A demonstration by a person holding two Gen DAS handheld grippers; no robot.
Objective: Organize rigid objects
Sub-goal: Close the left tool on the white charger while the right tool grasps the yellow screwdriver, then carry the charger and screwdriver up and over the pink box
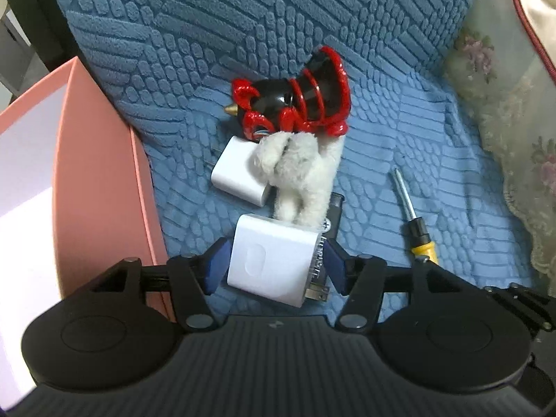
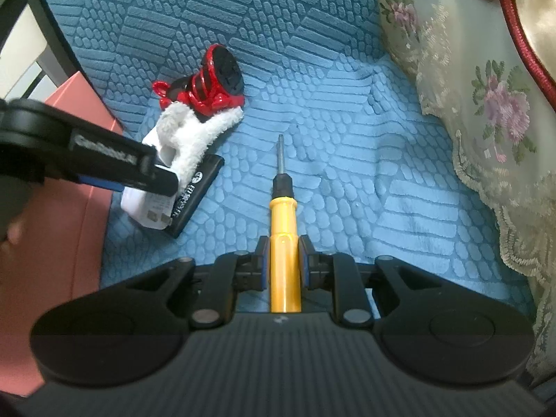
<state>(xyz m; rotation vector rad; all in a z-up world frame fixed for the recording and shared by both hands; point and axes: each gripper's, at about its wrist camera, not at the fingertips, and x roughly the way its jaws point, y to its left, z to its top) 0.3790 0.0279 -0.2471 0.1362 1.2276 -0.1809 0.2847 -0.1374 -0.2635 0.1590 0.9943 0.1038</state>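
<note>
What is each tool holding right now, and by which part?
Right tool: shut on the screwdriver, around its yellow handle. Left tool: open astride the white charger, gripping nothing.

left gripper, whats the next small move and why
Probably close the left gripper on the white charger: the charger sits between its open blue pads without being pinched yet, and the pink box waits just to its left.
</note>
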